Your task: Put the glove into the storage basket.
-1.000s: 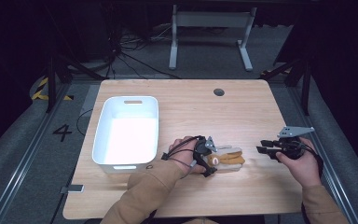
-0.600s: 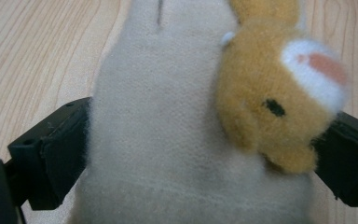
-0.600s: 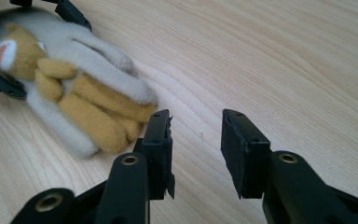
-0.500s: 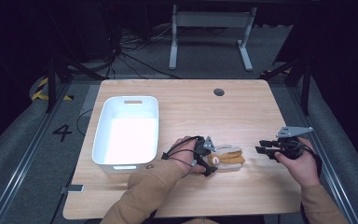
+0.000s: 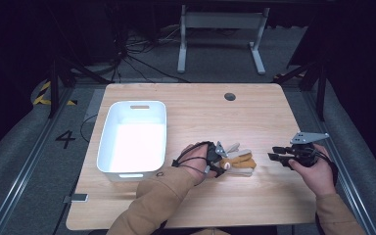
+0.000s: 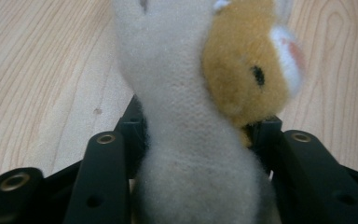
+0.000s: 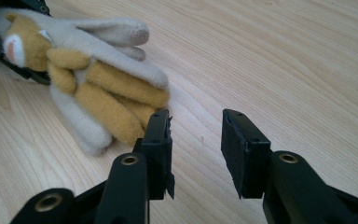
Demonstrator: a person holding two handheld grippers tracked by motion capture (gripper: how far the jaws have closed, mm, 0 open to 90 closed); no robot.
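A beige and tan plush toy (image 5: 240, 162) lies on the wooden table (image 5: 200, 112), right of the bin. My left gripper (image 5: 219, 159) comes at it from the left. Its jaws have just been closing, and in the left gripper view they pinch the plush toy (image 6: 186, 93) at its narrow middle, which bulges above and below my left gripper (image 6: 198, 135). My right gripper (image 5: 276, 157) rests to the right, pointing left. In its own view my right gripper (image 7: 196, 135) stands open over bare wood, the plush toy's (image 7: 102, 79) legs just past its left pad.
A white plastic bin (image 5: 106, 142) stands at the table's left, with nothing in it. A round cable hole (image 5: 230, 96) sits near the far edge. Beyond the table are a dark floor, cables and a metal stand (image 5: 220, 22).
The left gripper's jaws have drawn in on the plush toy. Both hands have kept their places, and the toy has not shifted.
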